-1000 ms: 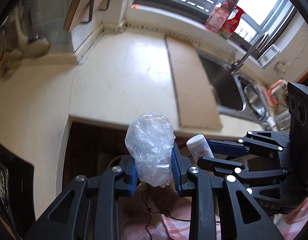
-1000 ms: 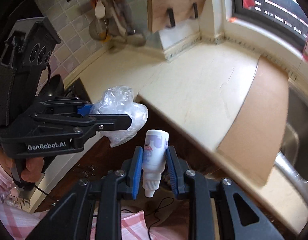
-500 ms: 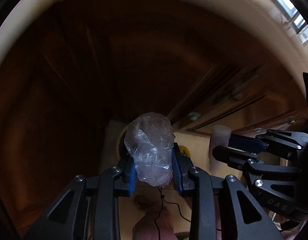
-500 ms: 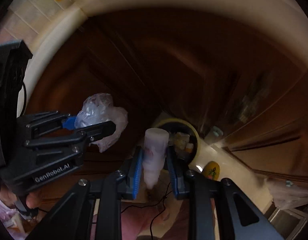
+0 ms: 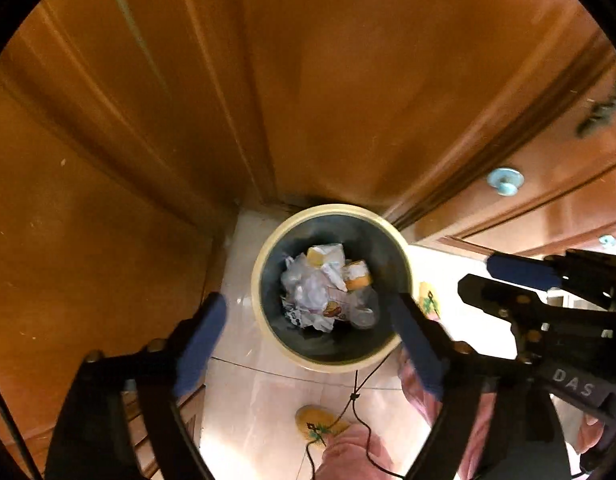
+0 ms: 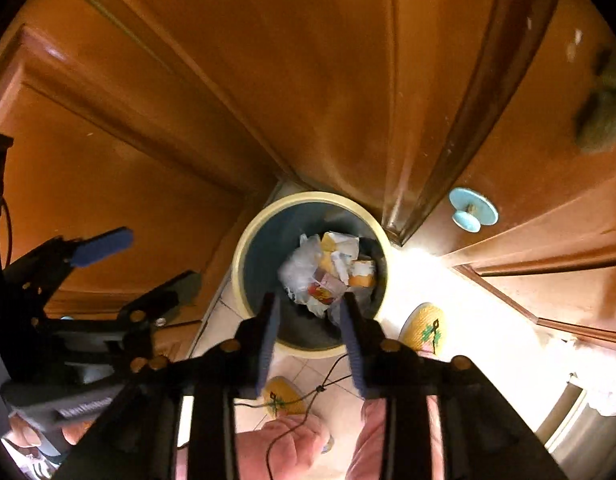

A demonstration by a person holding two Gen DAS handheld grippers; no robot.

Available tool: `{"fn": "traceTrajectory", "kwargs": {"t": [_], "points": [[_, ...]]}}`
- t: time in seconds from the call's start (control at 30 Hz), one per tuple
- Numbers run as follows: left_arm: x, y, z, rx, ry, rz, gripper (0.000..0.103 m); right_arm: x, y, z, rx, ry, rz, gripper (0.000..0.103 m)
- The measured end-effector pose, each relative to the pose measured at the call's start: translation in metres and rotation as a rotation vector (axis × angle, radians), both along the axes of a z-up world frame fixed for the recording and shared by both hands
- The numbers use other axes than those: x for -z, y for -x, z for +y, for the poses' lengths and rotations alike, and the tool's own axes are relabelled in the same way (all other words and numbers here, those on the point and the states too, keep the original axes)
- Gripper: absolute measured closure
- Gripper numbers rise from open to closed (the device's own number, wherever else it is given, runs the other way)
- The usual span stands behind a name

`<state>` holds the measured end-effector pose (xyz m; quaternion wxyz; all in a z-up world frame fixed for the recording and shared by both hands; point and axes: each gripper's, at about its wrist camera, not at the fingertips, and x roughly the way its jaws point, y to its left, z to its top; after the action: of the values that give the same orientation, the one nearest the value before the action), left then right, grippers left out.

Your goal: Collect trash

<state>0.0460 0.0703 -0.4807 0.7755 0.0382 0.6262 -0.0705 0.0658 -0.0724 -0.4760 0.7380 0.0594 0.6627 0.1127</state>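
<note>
A round bin with a cream rim (image 5: 256, 292) (image 6: 238, 264) stands on the floor in the corner of the wooden cabinets. Crumpled wrappers and plastic (image 5: 320, 288) (image 6: 328, 272) fill its dark inside. My left gripper (image 5: 308, 320) hangs above it, its jaws opening wide with nothing between the blue pads. My right gripper (image 6: 310, 320) is over the bin's near rim, its jaws opening and empty. Each gripper shows in the other's view: the right (image 5: 504, 282), the left (image 6: 139, 266). I cannot pick out the clear bag or the white bottle in the heap.
Brown cabinet doors close in behind and on both sides of the bin, with a pale blue knob (image 5: 505, 182) (image 6: 473, 210) on the right. Below are a tiled floor, yellow slippers (image 5: 318, 426) (image 6: 424, 326), a thin black cable and the person's pink trouser legs.
Both grippers dropped from worktop height to just above the bin. The left let go of the clear plastic bag and the right let go of the white bottle; both sets of jaws spread apart.
</note>
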Motion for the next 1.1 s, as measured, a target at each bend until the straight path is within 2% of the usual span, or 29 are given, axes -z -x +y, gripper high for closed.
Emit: {"fn": "traceTrajectory", "kwargs": {"t": [0.1,0.33,0.43,0.7,0.87,0.97,1.03,1.1], "points": [[0.010,-0.007,0.005,-0.016,-0.001,0.014,0.004,0.006,0.002,-0.005,0.018,-0.005,-0.002,0.063],[0.017,-0.004,-0.004,0.013,-0.030,0.047,0.003,0.013,0.006,-0.009,0.052,-0.010,0.006,0.062],[0.017,-0.004,-0.002,0.013,-0.032,0.056,0.003,0.006,0.008,-0.010,0.068,-0.011,0.010,0.062],[-0.007,-0.002,-0.002,0.012,-0.027,0.057,0.003,-0.010,0.008,-0.016,0.093,-0.018,0.002,0.061],[-0.035,-0.001,-0.004,0.005,-0.018,0.055,0.003,-0.032,0.010,-0.019,0.113,-0.018,-0.009,0.059],[-0.049,0.000,-0.003,0.003,-0.002,0.078,0.003,-0.046,0.012,-0.022,0.121,-0.014,-0.017,0.053],[-0.055,0.000,-0.001,-0.003,-0.003,0.093,0.003,-0.054,0.013,-0.025,0.124,-0.013,-0.018,0.045],[-0.064,0.002,-0.002,-0.002,-0.013,0.098,0.003,-0.062,0.014,-0.026,0.129,-0.016,-0.015,0.044]]}}
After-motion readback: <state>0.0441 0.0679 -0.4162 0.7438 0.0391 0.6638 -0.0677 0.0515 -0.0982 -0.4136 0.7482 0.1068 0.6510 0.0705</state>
